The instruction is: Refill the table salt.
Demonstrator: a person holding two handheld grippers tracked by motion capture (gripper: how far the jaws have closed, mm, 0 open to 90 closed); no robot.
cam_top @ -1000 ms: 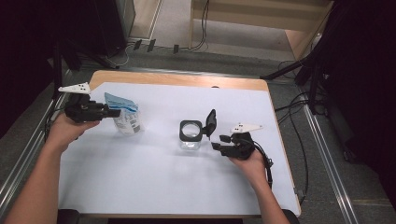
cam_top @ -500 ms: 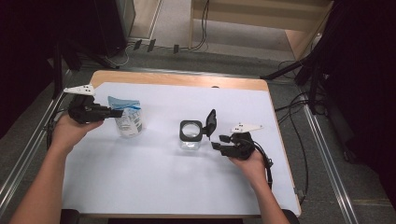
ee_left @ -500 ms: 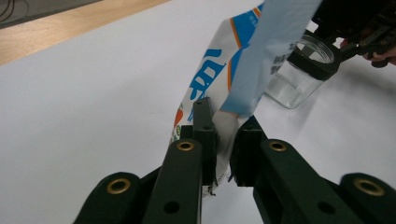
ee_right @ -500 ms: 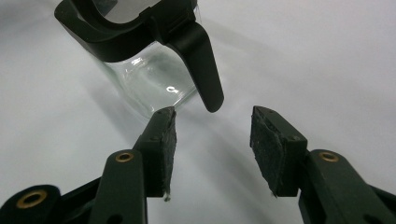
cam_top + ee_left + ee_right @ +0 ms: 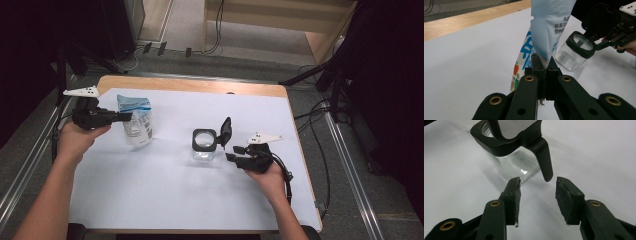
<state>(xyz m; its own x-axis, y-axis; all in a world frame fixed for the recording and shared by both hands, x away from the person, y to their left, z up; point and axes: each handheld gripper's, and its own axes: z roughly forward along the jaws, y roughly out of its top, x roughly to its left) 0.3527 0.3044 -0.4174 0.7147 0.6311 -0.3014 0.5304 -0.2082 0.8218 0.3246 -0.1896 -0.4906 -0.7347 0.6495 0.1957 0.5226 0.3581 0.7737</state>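
Observation:
A white and blue printed pouch (image 5: 137, 125) stands on the table's left part. My left gripper (image 5: 128, 116) is shut on the pouch's upper side edge; in the left gripper view the pads (image 5: 537, 64) pinch the pouch (image 5: 549, 25). A clear glass jar (image 5: 203, 146) with a black rim and a hinged black lid (image 5: 226, 131) swung up stands at the middle. My right gripper (image 5: 230, 152) sits just right of it, open. Its jaws have just been closing, with nothing between them. The lid's black tab (image 5: 545, 157) hangs just beyond my right gripper (image 5: 537, 188).
A white sheet (image 5: 165, 195) covers the table, and a wooden strip (image 5: 200, 86) shows along the far edge. Metal rails (image 5: 345, 160) run along both sides. Cables lie on the floor beyond the table. The jar (image 5: 574, 52) and the other hand's gripper (image 5: 610, 42) appear at the right of the left gripper view.
The left jaws have closed onto the pouch's edge. The right jaws have narrowed a little. Neither hand has moved much, and the jar has stayed in place.

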